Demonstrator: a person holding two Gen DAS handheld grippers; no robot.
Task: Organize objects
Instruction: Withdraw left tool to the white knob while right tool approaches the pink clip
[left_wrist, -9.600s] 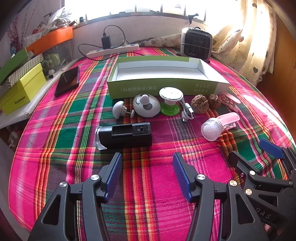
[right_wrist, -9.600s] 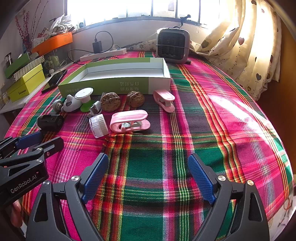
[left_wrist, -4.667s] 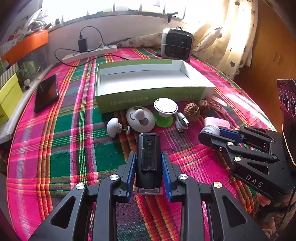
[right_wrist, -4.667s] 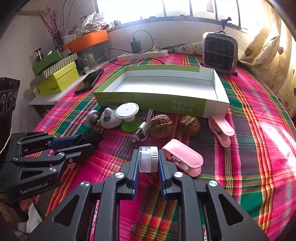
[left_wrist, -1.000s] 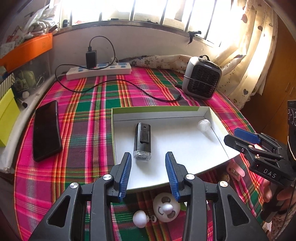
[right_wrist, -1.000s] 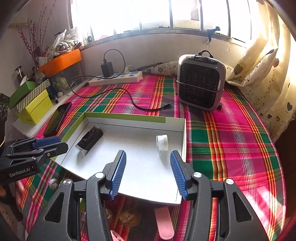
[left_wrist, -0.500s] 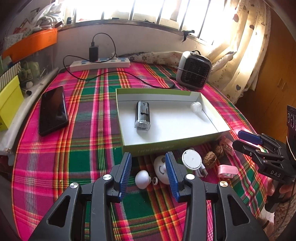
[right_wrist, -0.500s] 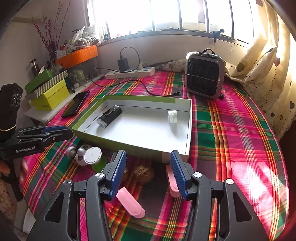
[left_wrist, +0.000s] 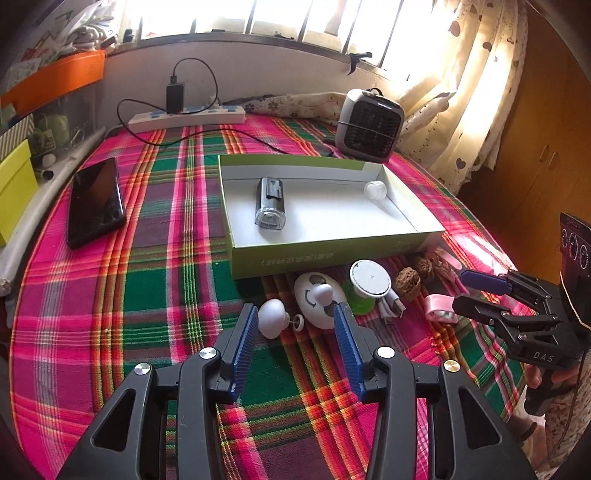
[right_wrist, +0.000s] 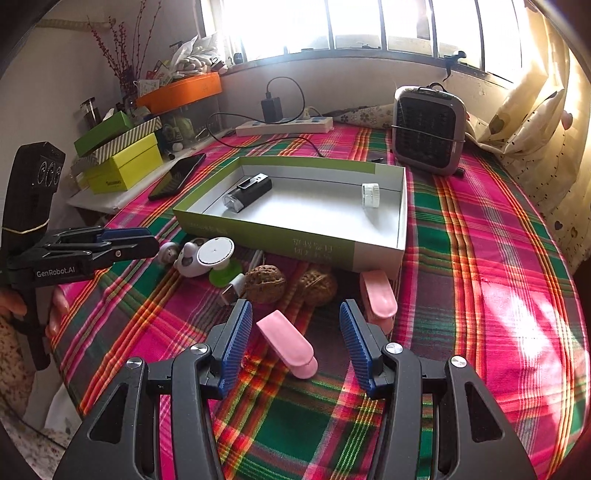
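Note:
A green box (left_wrist: 332, 254) (right_wrist: 258, 232) lies open on the plaid cloth, holding a black flashlight (left_wrist: 269, 201) (right_wrist: 247, 194) and a small white jar (left_wrist: 375, 190) (right_wrist: 370, 195). In front of it lie a white knob (left_wrist: 272, 323), a white oval gadget (left_wrist: 317, 304), a white disc on a green base (left_wrist: 370, 278) (right_wrist: 215, 252), two walnuts (right_wrist: 266, 283), a USB plug and two pink clips (right_wrist: 286, 343). My left gripper (left_wrist: 295, 332) is open and empty just above the knob and oval gadget. My right gripper (right_wrist: 295, 332) is open and empty over the near pink clip.
A black phone (left_wrist: 95, 201) lies left of the box. A small heater (right_wrist: 428, 129), a power strip (right_wrist: 284, 127) with a cable, and stacked boxes (right_wrist: 122, 162) stand at the back and left. A curtain (left_wrist: 461, 110) hangs at the right.
Both grippers have drawn back from the box and come down nearer to the loose objects in front of it. Both stay open and empty.

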